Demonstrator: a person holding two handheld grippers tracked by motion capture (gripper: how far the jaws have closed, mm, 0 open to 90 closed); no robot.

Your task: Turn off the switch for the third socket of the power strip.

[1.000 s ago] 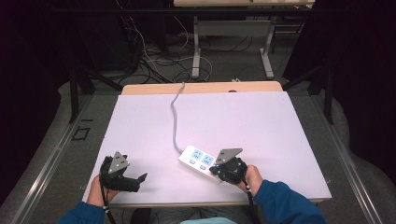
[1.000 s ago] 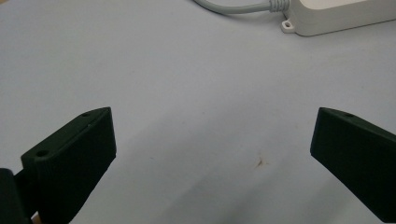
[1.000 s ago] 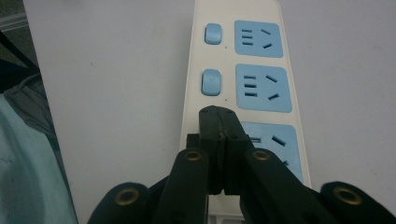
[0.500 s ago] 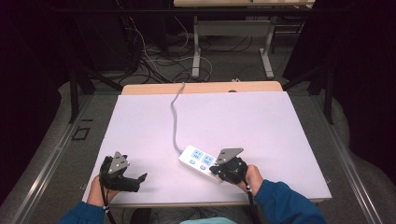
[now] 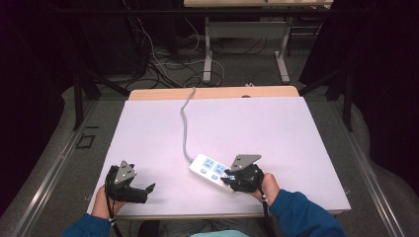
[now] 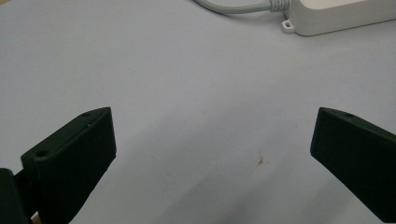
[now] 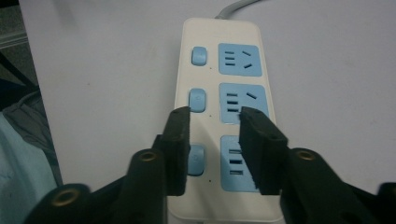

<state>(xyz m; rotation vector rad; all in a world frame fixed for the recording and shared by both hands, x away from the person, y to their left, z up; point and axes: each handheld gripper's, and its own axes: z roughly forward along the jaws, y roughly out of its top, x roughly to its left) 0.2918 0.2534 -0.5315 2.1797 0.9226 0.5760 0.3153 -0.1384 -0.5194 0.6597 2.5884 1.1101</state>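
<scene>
R gripper [image 7: 212, 119] jaws narrowly apart over power strip [image 7: 224, 65] switches; may hit wrong switch. L gripper [image 6: 212, 154] wide apart, idle on counter [image 5: 148, 128].

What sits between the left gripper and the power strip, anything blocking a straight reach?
Nothing visible. In the left gripper view, bare white table runs from the open left gripper up to the power strip and its grey cable. The right gripper hangs over the strip's near end, fingers slightly apart.
</scene>
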